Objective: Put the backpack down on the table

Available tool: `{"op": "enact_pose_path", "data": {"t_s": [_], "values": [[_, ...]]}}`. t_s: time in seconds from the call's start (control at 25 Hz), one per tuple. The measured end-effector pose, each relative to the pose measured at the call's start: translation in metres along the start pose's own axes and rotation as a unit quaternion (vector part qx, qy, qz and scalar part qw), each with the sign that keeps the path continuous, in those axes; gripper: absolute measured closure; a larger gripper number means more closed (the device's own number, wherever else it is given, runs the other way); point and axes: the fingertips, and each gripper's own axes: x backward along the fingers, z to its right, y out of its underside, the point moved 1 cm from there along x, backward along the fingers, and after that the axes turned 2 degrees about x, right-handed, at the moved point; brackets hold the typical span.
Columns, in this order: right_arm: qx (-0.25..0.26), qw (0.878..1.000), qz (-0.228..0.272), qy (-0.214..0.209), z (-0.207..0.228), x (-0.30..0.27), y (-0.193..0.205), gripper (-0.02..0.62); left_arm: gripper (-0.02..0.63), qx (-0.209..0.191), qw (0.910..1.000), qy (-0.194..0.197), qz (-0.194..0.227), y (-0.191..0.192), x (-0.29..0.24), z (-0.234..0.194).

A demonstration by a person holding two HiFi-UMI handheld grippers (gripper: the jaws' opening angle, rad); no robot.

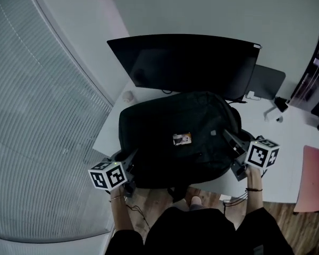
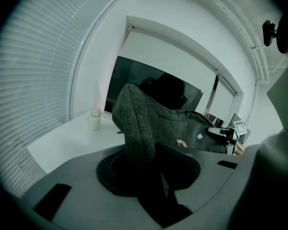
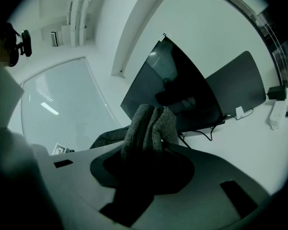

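Note:
A dark grey backpack lies across the near part of the white table, with a small tag on its top face. My left gripper is at its near left edge, shut on a bunched fold of the backpack's fabric. At the near right edge my right gripper is shut on another fold of the backpack. In the left gripper view the backpack stretches away toward the right gripper. The jaw tips themselves are hidden by the fabric.
A large dark monitor stands right behind the backpack. A small white cup sits at the table's far left. A second dark screen, cables and a white adapter lie to the right. Window blinds run along the left.

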Motion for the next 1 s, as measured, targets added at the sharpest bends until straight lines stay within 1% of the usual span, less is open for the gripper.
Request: {"op": "enact_pose_path", "data": {"t_s": [0.12,0.28,0.52,0.76,1.0], "values": [[-0.004,1.000,0.002,0.017,0.013,-0.006,0.002,0.482,0.492,-0.002,0.9999,0.012,-0.008,-0.001,-0.023,-0.008],[-0.021,0.998,0.002,0.063,0.029,0.000,0.016,0.482,0.492,-0.003,0.9981,0.045,-0.042,0.007,-0.057,-0.014],[-0.033,0.994,-0.013,0.101,0.053,-0.010,0.031,0.482,0.491,0.005,0.9955,0.062,-0.072,0.019,-0.097,-0.028],[-0.041,0.990,-0.018,0.134,0.071,-0.011,0.047,0.482,0.491,0.010,0.9923,0.078,-0.096,0.033,-0.127,-0.038],[-0.053,0.986,-0.028,0.158,0.089,-0.011,0.062,0.482,0.489,0.013,0.9894,0.083,-0.119,0.047,-0.150,-0.044]]}}
